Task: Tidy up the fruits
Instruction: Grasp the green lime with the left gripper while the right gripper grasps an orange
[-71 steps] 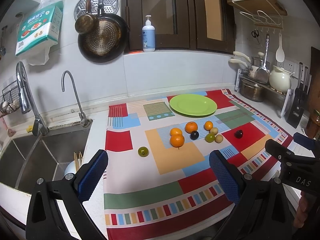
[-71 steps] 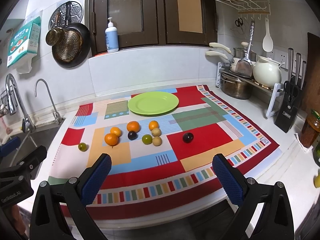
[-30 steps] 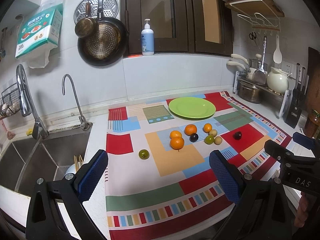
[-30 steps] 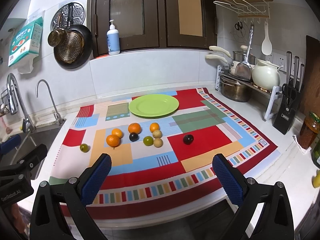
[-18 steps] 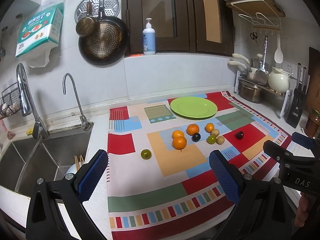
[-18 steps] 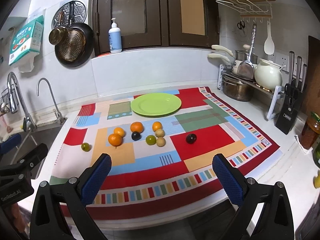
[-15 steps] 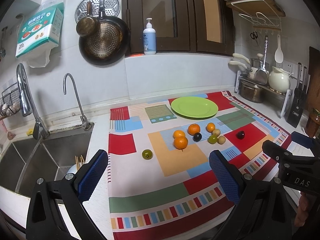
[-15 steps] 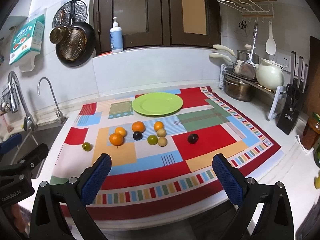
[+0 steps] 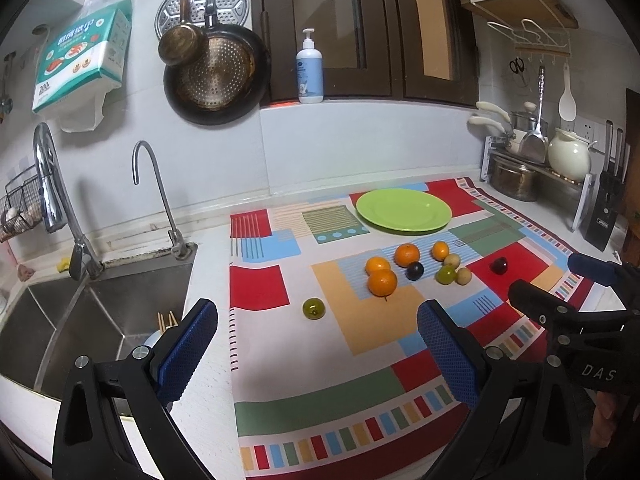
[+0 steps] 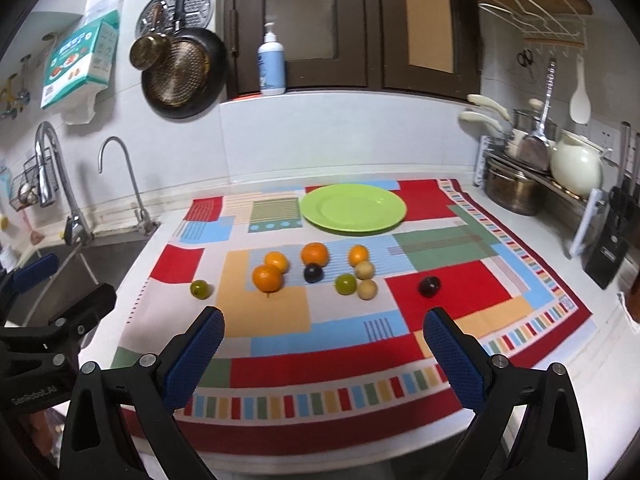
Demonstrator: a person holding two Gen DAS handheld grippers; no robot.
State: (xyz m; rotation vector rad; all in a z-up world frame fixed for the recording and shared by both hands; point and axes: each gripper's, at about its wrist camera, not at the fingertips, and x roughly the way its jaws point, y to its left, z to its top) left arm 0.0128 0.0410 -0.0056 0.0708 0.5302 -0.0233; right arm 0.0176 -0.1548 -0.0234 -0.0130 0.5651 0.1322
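On the desk [image 10: 552,240], no fruit sits on the green plate [image 10: 353,208] yet, all the fruits [image 10: 316,268] lie at 6 o'clock from it, and the left hand-held gripper [image 9: 318,350] and right hand-held gripper [image 10: 323,354] are wide open, holding nothing.

The right tongs [image 9: 576,292] read "DAS"; the teal box [image 9: 82,60] reads "200".
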